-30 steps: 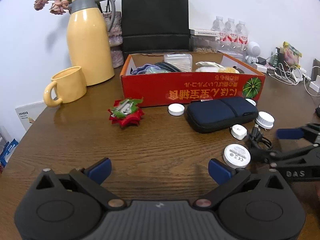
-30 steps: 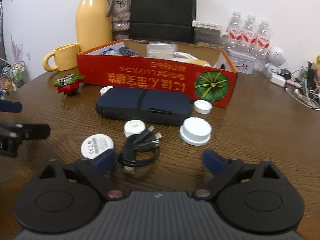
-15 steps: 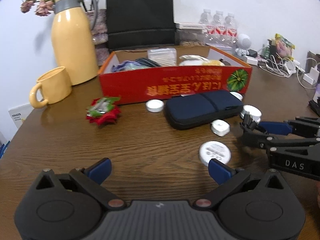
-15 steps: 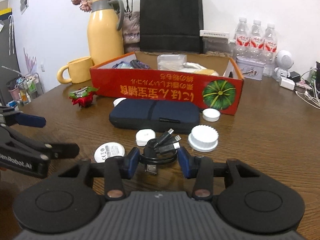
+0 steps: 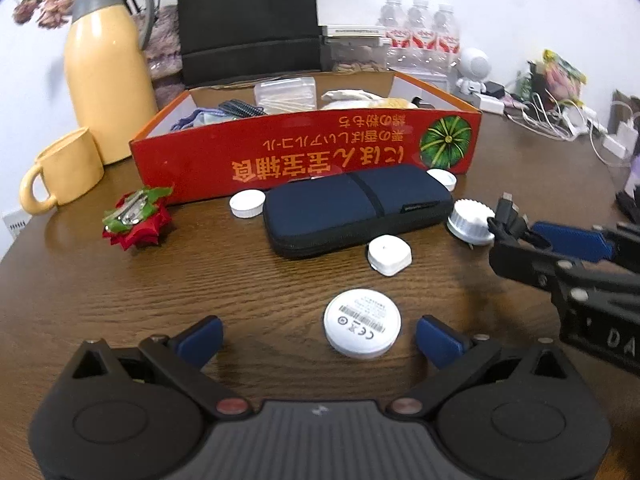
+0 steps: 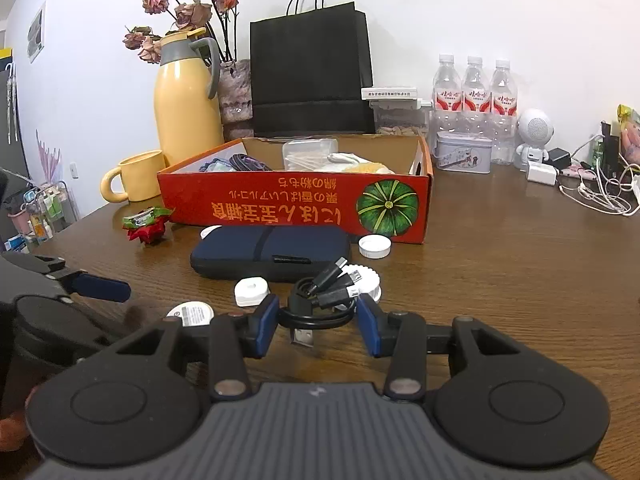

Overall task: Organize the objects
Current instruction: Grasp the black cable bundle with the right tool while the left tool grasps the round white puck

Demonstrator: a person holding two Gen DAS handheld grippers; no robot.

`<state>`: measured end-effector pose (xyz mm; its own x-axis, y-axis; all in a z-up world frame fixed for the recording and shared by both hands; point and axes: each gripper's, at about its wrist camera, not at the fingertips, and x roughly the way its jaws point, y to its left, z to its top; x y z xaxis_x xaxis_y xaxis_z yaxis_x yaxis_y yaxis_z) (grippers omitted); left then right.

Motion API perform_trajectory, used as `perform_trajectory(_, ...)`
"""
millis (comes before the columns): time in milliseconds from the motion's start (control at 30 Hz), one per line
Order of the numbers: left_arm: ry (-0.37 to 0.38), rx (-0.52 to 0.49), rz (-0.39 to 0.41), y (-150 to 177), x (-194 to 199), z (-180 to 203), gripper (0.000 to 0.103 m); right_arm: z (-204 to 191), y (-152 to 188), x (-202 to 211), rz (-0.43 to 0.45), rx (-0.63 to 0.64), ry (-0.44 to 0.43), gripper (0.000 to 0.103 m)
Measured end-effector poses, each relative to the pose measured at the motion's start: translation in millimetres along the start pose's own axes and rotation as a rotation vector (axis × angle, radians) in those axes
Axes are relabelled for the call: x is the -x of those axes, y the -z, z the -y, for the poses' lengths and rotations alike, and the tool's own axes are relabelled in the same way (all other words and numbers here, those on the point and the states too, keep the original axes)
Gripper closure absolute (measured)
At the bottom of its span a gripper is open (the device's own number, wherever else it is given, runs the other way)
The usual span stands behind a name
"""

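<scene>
My right gripper (image 6: pixel 318 322) is shut on a coiled black USB cable (image 6: pixel 324 298), lifted a little off the wooden table; its plugs stick up past the pads. In the left wrist view the same cable (image 5: pixel 508 220) shows at the right, held in that gripper. My left gripper (image 5: pixel 318 338) is open low over the table, with a round white disc (image 5: pixel 362 328) lying between its fingers, untouched. A navy zip case (image 5: pixel 356 208), a small white square puck (image 5: pixel 389 255) and a ribbed white lid (image 5: pixel 470 222) lie before the red cardboard box (image 5: pixel 304 156).
Two white caps (image 5: pixel 247 204) (image 5: pixel 442 179) and a red rose clip (image 5: pixel 138 224) lie near the box. A yellow mug (image 5: pixel 64 172), yellow flask (image 5: pixel 108 68), black bag (image 5: pixel 248 20), water bottles (image 6: pixel 474 92) and tangled chargers (image 6: pixel 600 188) stand behind.
My right gripper closed on the black cable and raised it off the table. My left gripper shifted to the right, so the white disc now lies between its open fingers.
</scene>
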<state>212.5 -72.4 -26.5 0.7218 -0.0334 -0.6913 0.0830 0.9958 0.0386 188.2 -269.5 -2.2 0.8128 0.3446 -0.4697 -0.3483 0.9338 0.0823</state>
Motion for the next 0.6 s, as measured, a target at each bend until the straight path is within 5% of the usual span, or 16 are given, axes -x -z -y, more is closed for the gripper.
perform_trajectory(433, -0.007, 0.032, 0.048, 4.0, -1.2, -2.6, 0.001, -1.1, 0.3, 0.8, 0.008, 0.004, 0.01, 0.06)
perform_trajectory(500, 0.006, 0.021, 0.076, 5.9, 3.2, -0.7, 0.02, -0.8, 0.7, 1.2, 0.006, 0.003, 0.012, 0.06)
perform_trajectory(567, 0.022, 0.006, 0.107, 7.8, 9.0, 2.4, 0.064, -0.4, 1.0, 1.1, 0.003, 0.002, 0.015, 0.06)
perform_trajectory(600, 0.023, 0.001, 0.117, 8.7, 10.9, 4.0, 0.065, 0.2, 1.0, 0.9, 0.003, 0.001, 0.015, 0.06)
